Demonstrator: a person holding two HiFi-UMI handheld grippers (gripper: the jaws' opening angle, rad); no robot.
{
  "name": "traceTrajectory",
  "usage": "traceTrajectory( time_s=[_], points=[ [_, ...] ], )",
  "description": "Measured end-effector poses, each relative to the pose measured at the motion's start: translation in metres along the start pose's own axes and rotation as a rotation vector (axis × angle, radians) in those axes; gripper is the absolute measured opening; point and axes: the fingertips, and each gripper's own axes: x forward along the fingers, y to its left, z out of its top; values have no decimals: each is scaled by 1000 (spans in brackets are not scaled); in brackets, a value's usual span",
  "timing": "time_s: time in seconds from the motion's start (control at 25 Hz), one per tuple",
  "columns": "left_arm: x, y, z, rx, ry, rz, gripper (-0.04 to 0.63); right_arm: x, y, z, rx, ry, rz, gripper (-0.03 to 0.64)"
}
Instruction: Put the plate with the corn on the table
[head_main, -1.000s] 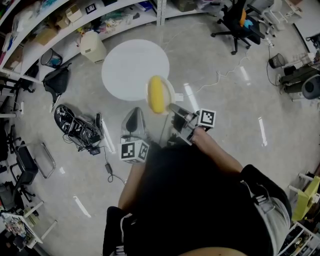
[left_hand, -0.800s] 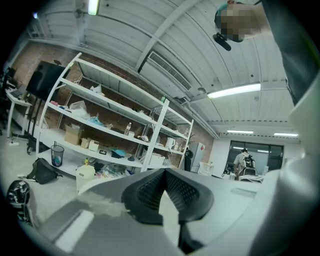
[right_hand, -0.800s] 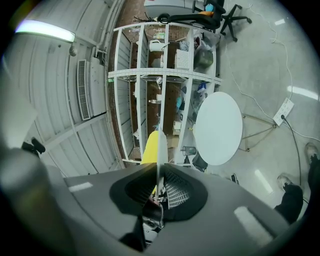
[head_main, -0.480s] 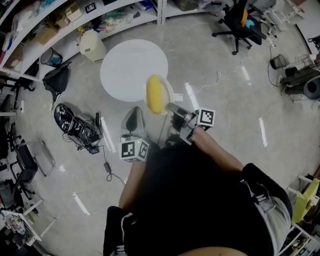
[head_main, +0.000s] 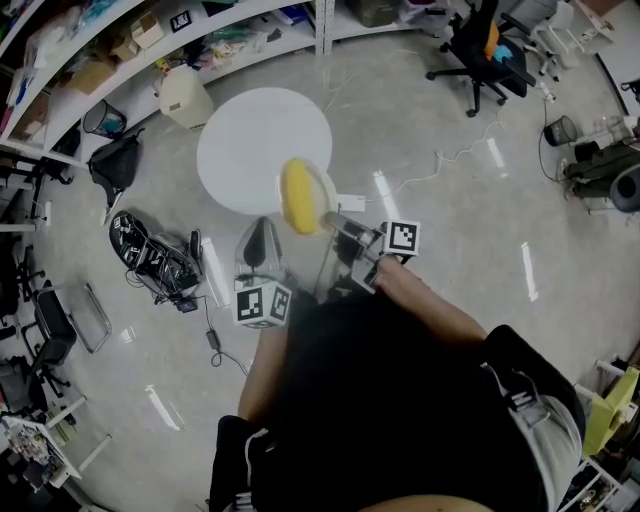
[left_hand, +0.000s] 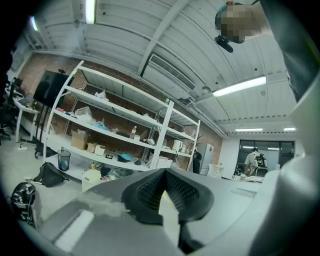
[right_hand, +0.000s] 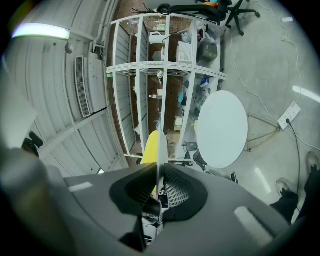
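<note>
On the left, left gripper (head_main: 262, 228) level above the floor (head_main: 450, 200), fingers together, nothing between them. Just right, plate (head_main: 324, 183) with corn (head_main: 297, 196) in the air by the near edge of the round white worktop (head_main: 250, 130), rim clamped between right gripper (head_main: 328, 218) fingers.

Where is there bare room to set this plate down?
The round table top is bare all over, bordered by the bin and shelves behind. The floor to its left is crowded with a bag and cables.
</note>
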Motion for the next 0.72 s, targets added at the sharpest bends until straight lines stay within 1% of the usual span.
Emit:
traceTrajectory(
  time_s=[0.36, 0.6, 0.72],
  points=[
    [15, 10, 6, -11, -14, 47, 3, 18, -2, 17, 18, 23, 16, 50],
    [25, 36, 9, -17, -14, 37, 3, 41, -4, 19, 10, 13, 32, 49],
    [29, 53, 16, -16, -12, 32, 3, 53, -4, 16, 28, -6, 32, 51]
  ],
)
